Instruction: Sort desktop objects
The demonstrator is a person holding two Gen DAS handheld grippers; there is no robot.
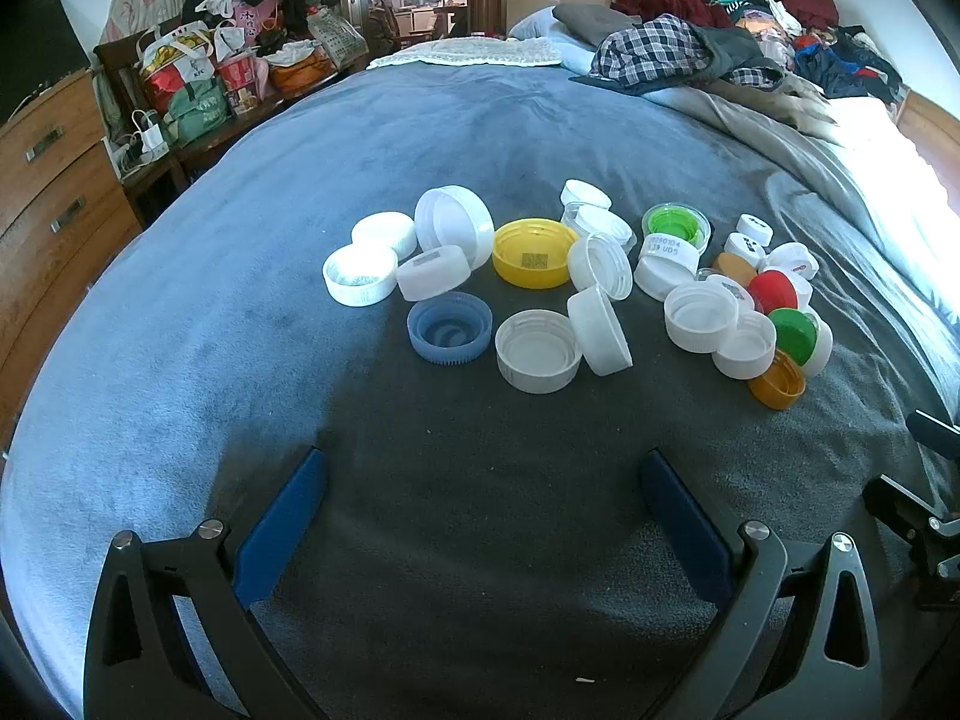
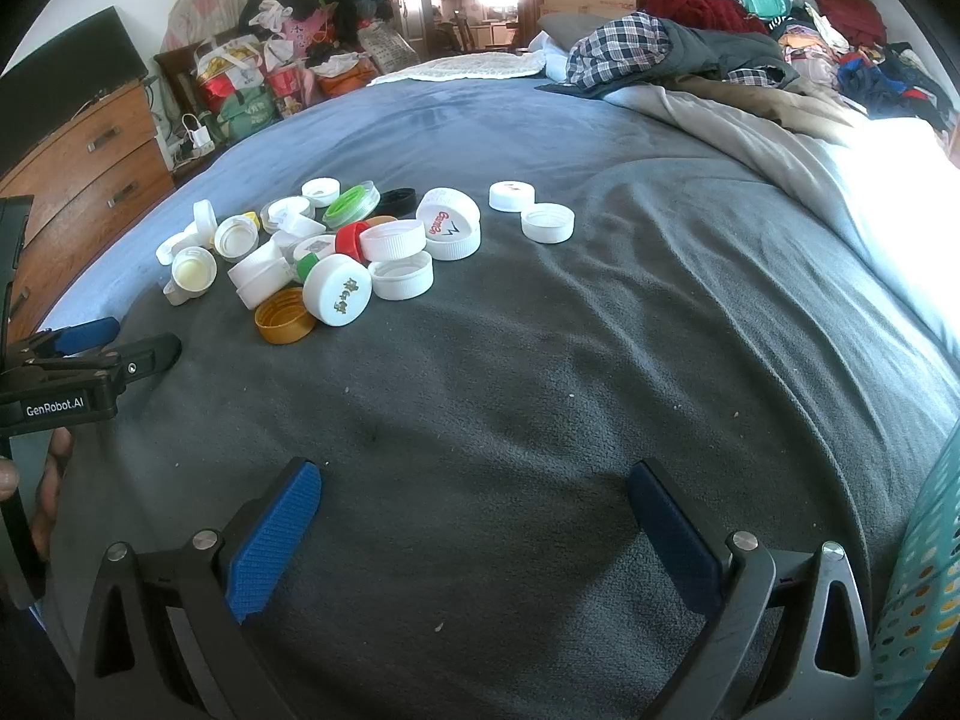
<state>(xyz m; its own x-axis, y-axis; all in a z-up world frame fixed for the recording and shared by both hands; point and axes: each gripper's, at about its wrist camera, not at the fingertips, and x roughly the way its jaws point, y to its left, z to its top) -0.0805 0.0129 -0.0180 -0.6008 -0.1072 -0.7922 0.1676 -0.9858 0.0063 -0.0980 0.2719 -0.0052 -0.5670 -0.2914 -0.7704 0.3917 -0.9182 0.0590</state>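
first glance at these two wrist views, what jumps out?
A heap of mostly white bottle caps in mid-frame on the grey blanket, with a big yellow cap at its centre and red and green ones to the right. Both the left gripper and right gripper are open and empty.

Wooden dresser; plaid shirt, clothes heap, teal perforated basket

A loose pile of plastic bottle caps lay on the grey blanket, mostly white, some open side up, some tilted on edge. Among them sat a large yellow cap, a blue cap, red cap, green cap and orange cap. Two white caps sat apart from the pile.
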